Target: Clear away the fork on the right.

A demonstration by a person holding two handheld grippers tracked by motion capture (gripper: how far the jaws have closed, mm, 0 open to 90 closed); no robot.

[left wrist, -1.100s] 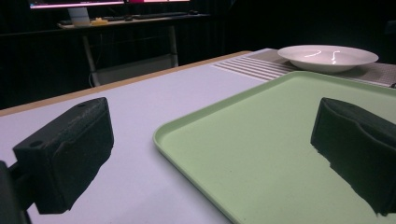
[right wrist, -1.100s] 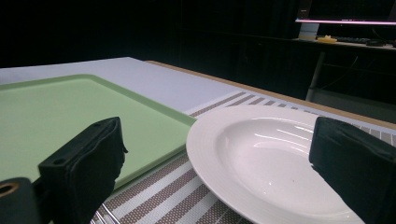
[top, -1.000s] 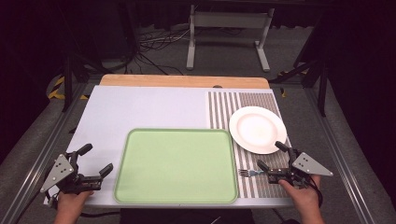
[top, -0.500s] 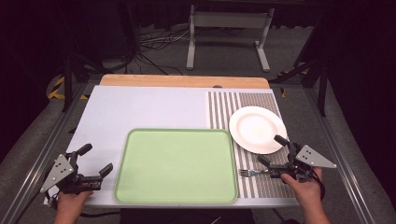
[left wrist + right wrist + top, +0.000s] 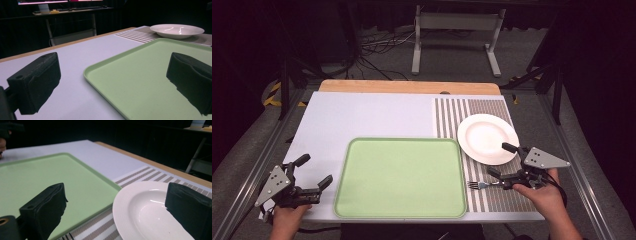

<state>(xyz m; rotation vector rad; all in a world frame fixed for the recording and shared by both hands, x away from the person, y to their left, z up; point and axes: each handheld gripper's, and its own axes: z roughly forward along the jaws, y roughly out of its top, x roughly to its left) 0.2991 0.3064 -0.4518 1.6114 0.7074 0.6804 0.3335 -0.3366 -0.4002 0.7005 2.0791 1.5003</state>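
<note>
Black fingers of the left gripper [image 5: 315, 173] are spreading wide, empty, near the table's [image 5: 372, 117] front-left corner. Beside it, the rectangular pale green plastic tray [image 5: 399, 177] is lying empty. Further right, a silver metal fork [image 5: 479, 185] is resting on the striped placemat [image 5: 492, 107], just before the right gripper [image 5: 502, 160], whose fingers are gaping apart beside the round white ceramic plate [image 5: 487, 137].

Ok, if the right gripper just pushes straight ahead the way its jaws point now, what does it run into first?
Most likely the white plate. In the right gripper view it lies just ahead, between the open jaws of the right gripper, with the green tray off to one side. Depth is hard to judge, and the jaws may pass above the rim.
</note>
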